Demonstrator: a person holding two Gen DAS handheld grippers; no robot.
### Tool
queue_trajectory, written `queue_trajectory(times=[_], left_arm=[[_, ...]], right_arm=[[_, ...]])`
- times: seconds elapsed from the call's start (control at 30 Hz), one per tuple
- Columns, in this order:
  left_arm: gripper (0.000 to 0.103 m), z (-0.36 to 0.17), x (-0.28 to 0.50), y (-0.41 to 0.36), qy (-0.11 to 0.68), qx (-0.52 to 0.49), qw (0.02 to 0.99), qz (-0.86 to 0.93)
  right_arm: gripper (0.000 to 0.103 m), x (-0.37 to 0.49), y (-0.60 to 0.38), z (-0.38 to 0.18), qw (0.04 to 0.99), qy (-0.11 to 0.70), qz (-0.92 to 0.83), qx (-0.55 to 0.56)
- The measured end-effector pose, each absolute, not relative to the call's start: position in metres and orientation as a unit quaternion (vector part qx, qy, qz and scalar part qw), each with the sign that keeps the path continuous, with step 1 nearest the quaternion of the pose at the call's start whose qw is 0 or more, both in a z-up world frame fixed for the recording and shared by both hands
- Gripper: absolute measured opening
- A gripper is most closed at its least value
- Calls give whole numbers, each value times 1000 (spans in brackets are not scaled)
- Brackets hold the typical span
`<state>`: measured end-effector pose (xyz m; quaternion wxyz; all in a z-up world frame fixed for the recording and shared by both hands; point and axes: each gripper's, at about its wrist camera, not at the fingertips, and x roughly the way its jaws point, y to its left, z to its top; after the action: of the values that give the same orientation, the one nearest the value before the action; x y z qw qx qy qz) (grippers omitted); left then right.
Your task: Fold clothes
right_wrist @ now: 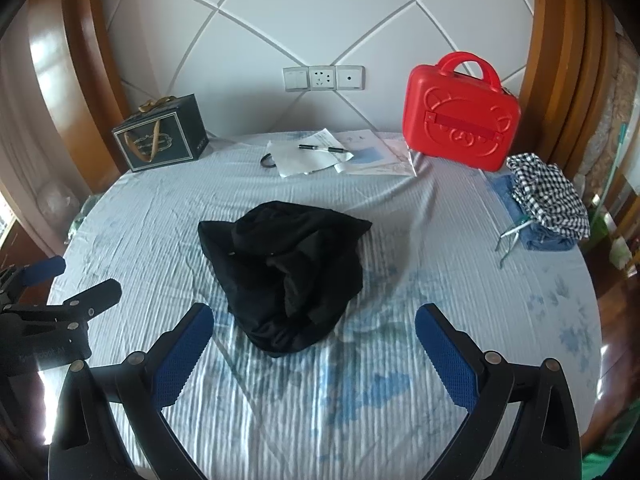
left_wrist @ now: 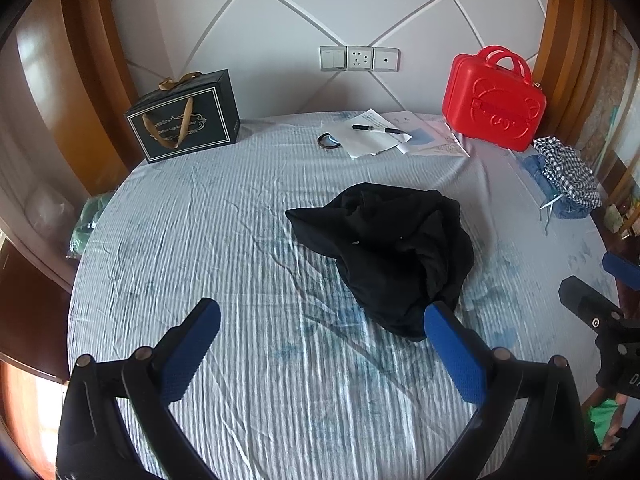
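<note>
A crumpled black garment [left_wrist: 392,252] lies in a heap in the middle of the bed; it also shows in the right wrist view [right_wrist: 286,272]. My left gripper [left_wrist: 322,326] is open and empty, hovering over the sheet just short of the garment, its right finger beside the garment's near edge. My right gripper [right_wrist: 314,326] is open and empty, just in front of the garment's near end. The right gripper shows at the right edge of the left wrist view [left_wrist: 600,300], and the left gripper shows at the left edge of the right wrist view [right_wrist: 60,292].
A pale blue striped sheet [left_wrist: 240,360] covers the bed. At the back stand a dark gift bag [left_wrist: 184,120], papers with a pen [left_wrist: 372,132] and a red case [left_wrist: 494,100]. A checked cloth on folded jeans [right_wrist: 548,204] lies at the right edge.
</note>
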<state>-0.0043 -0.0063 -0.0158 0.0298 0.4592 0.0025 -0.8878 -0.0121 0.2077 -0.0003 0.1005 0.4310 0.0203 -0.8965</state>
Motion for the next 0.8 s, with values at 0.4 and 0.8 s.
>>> queue_trajectory(times=[0.4,0.8], left_arm=[[103,-26,-12,-7,-2,470,29,-882],[103,-56,-48,-10,-10,480,23,-877]], right_arm=[[102,-18,209,-6,93,27,-894,437],[102,-40,220,-36,101,7,-884,456]])
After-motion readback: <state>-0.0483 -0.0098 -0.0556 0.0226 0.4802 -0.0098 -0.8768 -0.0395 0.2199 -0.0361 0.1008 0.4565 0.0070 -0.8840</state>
